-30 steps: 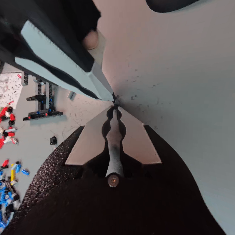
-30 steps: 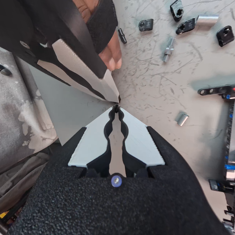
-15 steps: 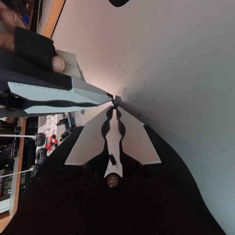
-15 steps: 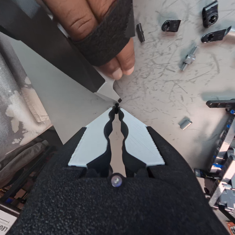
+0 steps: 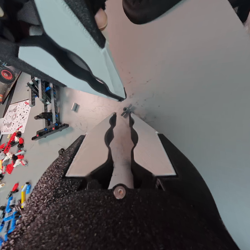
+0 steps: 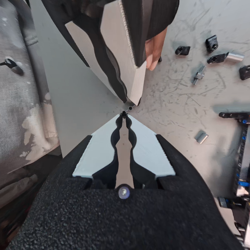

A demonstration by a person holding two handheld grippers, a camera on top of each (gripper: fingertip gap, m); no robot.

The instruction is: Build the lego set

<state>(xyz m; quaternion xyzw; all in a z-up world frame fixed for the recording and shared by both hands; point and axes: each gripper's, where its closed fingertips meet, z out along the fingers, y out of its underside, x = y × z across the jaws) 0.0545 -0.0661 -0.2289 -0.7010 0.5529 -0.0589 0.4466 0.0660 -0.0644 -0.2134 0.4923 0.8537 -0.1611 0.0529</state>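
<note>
In the left wrist view my left gripper [image 5: 122, 114] is open, with a small gap between the tips. A small grey cross-shaped connector [image 5: 126, 109] sits just past those tips, over the grey table [image 5: 189, 94]; I cannot tell whether it rests on the table. My right gripper [image 5: 121, 99] comes in from the upper left, shut. In the right wrist view my right gripper [image 6: 123, 115] is shut on a tiny black pin [image 6: 123, 113]. The grey connector [image 6: 129, 108] lies just beyond it, under the left gripper [image 6: 133, 103].
A black beam frame [image 5: 46, 108] with blue and red pins, a grey sleeve [image 5: 74, 106], an instruction sheet [image 5: 14, 116] and red [image 5: 12, 152] and blue [image 5: 8, 216] parts lie left. Black connectors [image 6: 182, 50], a grey axle piece [image 6: 198, 75] and the sleeve [image 6: 201, 136] lie right. The table edge [image 6: 54, 108] runs left.
My left gripper was shut on the grey connector and has opened, so the connector now sits free past its tips. Both grippers have tilted. The right gripper stays shut on the black pin.
</note>
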